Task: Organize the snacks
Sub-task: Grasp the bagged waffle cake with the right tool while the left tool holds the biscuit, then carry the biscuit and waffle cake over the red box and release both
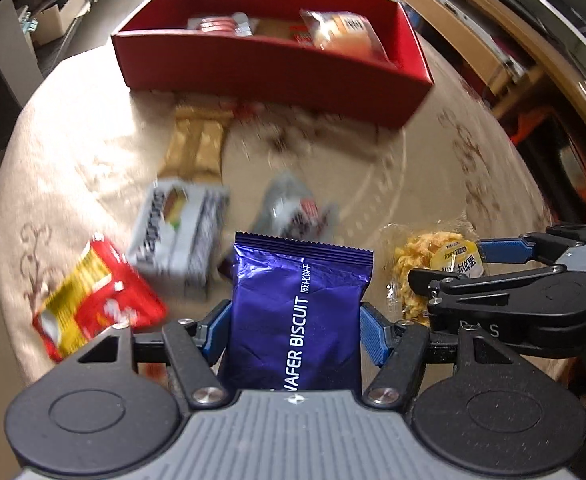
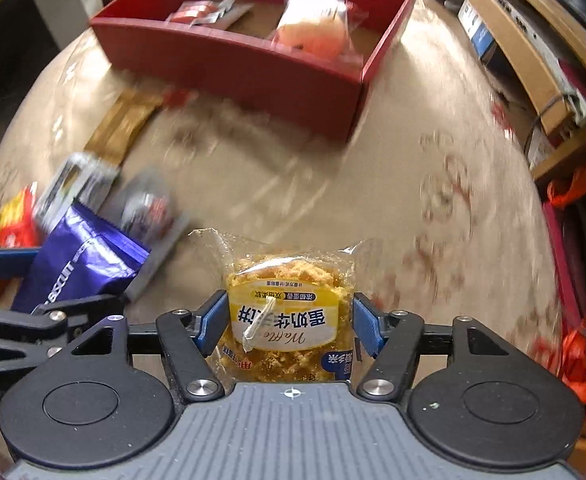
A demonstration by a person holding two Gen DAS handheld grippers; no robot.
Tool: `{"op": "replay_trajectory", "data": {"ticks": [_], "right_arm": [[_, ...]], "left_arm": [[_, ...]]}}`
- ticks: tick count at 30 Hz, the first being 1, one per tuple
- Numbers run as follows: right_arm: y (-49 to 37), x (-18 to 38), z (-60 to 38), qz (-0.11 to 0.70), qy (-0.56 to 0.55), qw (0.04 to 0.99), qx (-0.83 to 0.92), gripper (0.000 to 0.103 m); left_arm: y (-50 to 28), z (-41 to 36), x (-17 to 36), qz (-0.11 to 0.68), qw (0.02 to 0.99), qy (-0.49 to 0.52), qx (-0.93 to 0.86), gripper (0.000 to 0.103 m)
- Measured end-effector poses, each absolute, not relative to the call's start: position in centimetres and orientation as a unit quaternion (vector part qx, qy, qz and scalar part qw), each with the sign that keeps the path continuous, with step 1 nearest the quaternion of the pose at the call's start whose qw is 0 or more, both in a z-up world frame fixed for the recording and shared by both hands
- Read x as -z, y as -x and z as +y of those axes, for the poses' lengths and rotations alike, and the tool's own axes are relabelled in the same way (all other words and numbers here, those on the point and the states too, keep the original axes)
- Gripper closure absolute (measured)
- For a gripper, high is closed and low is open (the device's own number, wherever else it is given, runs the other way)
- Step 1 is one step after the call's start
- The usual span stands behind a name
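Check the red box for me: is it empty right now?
No. The red box already holds a peach-colored wrapped pastry and a red-and-white packet, seen plainly in the right wrist view.

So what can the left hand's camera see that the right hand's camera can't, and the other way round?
Only the left wrist view shows the blue packet's "WAFER BISCUIT" label head-on, pinched in the left gripper, and the whole red and yellow snack bag.

Only the right wrist view shows the waffle cake packet's yellow label up close, clamped in the right gripper, and orange plastic bags beside the table.

Both show the red box with snacks inside, the gold bar packet, the white packet and the patterned tablecloth.
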State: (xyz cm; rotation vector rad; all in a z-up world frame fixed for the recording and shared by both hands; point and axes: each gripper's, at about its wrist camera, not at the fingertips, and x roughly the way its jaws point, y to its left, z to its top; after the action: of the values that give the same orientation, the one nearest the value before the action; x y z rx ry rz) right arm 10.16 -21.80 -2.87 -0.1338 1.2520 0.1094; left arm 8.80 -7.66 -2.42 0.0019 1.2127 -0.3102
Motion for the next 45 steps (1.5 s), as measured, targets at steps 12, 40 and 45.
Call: {"op": "replay_trajectory", "data": {"ticks": [12, 40, 45], "right_arm": [[-9.4, 4.1, -21.1, 0.586, 0.058, 0.806, -0.058, 0.013], [-7.0, 5.2, -22.1, 0.591, 0.064, 0.803, -0.039, 0.017], [-6.4, 4.5, -21.9, 0.582, 0.064, 0.81, -0.036, 0.019]], "left_arm": [[-6.5, -8.0, 5.2, 0.586, 0.799, -0.037, 0.129, 0.041], [-5.2, -8.8, 5.3, 0.567, 0.807, -0.091, 0.139, 0.043], [-5.2, -8.6, 4.7, 0.563, 0.811, -0.077, 0.142, 0.043]]}}
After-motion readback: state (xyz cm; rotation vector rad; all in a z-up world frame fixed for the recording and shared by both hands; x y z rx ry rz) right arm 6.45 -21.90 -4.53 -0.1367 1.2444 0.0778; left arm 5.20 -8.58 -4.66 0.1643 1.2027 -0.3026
